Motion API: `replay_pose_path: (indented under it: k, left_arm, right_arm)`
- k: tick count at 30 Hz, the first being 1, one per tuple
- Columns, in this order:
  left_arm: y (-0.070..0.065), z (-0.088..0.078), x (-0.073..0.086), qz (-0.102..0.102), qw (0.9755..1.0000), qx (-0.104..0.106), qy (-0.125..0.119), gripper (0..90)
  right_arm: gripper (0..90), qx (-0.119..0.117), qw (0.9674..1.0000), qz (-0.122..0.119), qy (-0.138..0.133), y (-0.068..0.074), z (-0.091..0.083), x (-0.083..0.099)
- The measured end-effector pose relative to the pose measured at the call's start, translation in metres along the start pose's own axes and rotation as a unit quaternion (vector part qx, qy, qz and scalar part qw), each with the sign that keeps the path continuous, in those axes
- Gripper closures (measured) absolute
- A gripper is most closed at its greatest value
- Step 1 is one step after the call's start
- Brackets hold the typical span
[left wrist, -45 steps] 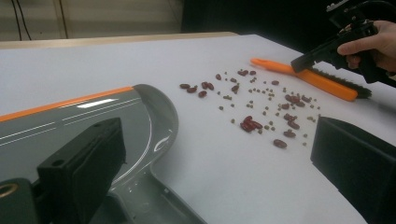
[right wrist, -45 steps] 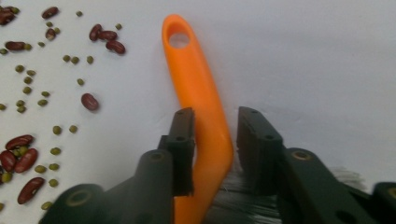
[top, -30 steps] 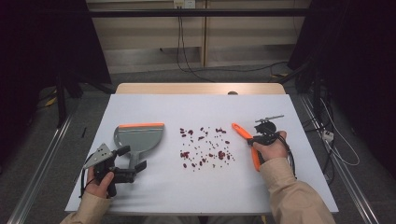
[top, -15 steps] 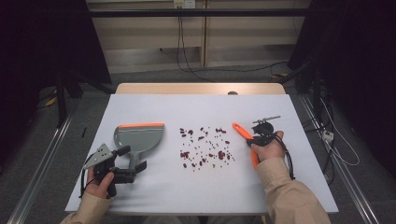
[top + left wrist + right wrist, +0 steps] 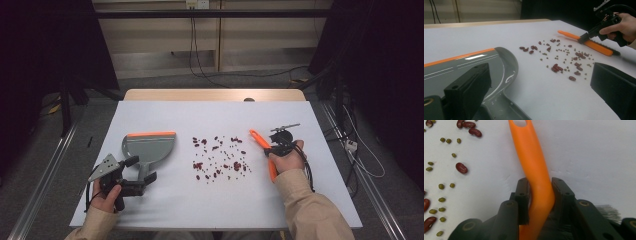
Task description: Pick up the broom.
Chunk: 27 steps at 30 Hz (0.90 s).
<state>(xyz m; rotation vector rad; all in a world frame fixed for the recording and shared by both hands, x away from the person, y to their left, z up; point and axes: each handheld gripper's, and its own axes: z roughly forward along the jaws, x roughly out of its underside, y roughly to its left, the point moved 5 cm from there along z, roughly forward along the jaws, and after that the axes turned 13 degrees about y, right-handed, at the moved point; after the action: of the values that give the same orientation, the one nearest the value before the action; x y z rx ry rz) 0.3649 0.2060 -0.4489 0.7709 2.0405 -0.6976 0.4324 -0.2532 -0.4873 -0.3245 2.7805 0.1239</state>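
Beans point(image 5: 220, 159), red kidney ones and small green ones, lie scattered across the middle of our white table point(image 5: 210, 117); to their left rests the grey dustpan point(image 5: 149, 149) with its orange lip away from us and its handle toward our left hand point(image 5: 107, 196); our left gripper point(image 5: 141, 175) sits at that handle with its jaws spread wide, one black jaw over the pan and the other over bare table, gripping nothing; on the right, our right gripper point(image 5: 537, 195) has its jaws pressed against the orange brush point(image 5: 534, 162) at its handle, bristles showing beside the jaws; the brush lies just right of the beans.
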Motion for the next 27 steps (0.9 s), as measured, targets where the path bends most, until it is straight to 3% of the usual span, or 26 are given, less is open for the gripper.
replay_pose_path:
  k: [7,11,15,17,21,25,27]
  left_arm:
    - [-0.001,0.001,0.000,0.000,1.0000,0.002,0.000,3.0]
    - [-0.001,0.001,0.000,-0.002,1.0000,0.003,-0.001,3.0]
    - [-0.001,0.001,0.000,-0.001,1.0000,0.004,-0.001,3.0]
    - [-0.001,0.000,0.000,0.004,1.0000,0.001,0.001,3.0]
    - [-0.002,-0.001,-0.003,0.003,1.0000,-0.003,-0.004,3.0]
    - [-0.005,-0.002,-0.009,0.010,0.9999,-0.006,-0.009,3.0]
    - [-0.008,-0.003,-0.013,0.015,0.9998,-0.004,-0.012,3.0]
  right_arm:
    - [69.2,-0.003,0.9999,0.001,-0.012,-0.001,-0.002,-0.001]
    - [69.2,-0.021,0.9995,0.008,-0.021,-0.005,-0.006,-0.001]
    - [69.3,-0.034,0.9983,0.012,-0.046,-0.007,-0.014,0.001]
    - [69.4,-0.037,0.9967,0.009,-0.071,-0.007,-0.021,0.003]
    - [69.8,-0.060,0.9882,0.013,-0.140,-0.008,-0.041,0.007]
    - [70.3,-0.080,0.9737,0.029,-0.211,-0.014,-0.061,0.010]
    - [70.4,-0.089,0.9677,0.037,-0.233,-0.014,-0.067,0.012]
